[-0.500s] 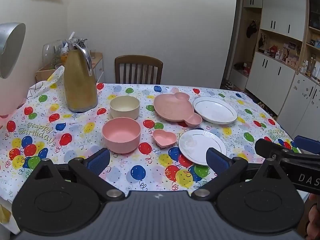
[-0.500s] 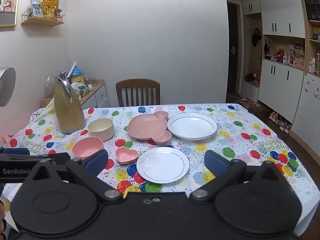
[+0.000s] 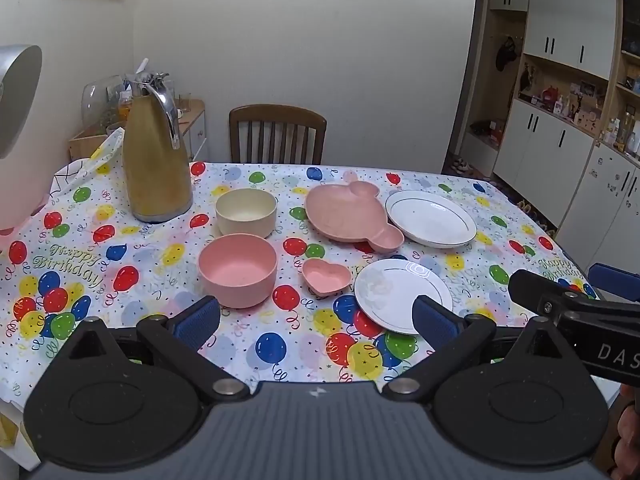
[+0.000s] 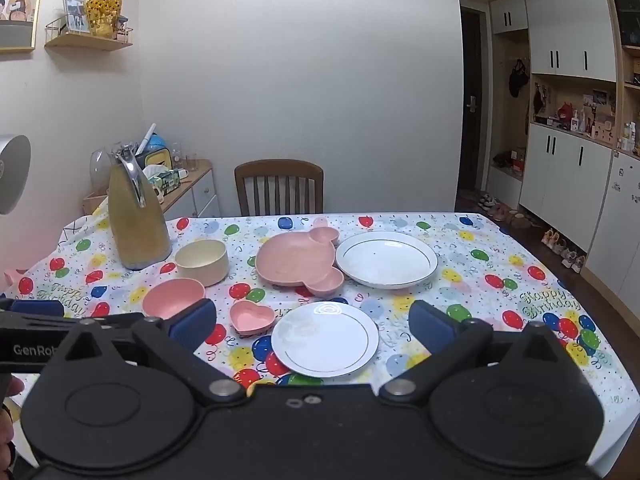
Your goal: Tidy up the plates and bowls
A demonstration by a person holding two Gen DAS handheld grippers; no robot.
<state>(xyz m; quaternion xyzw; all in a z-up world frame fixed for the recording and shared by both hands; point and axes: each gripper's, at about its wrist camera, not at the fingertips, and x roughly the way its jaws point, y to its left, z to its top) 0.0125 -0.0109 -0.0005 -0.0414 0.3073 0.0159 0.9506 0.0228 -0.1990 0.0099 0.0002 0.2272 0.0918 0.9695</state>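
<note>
little has changed since a moment ago: both my claws, left claw (image 3: 316, 316) and right claw (image 4: 312, 322), stay wide and empty above the bench (image 4: 460, 264). pink bowl (image 3: 237, 269) and small plate (image 4: 325, 339) lie untouched, so sorting hasn't begun.

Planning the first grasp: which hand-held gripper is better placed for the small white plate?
Right. The right hand-held gripper, open, frames the small white plate between its fingers; the left hand-held gripper sits off toward the pink bowl.

Two forward-facing wrist views from the table's (image 3: 120, 240) near edge, side by side, sharing its whole top.
</note>
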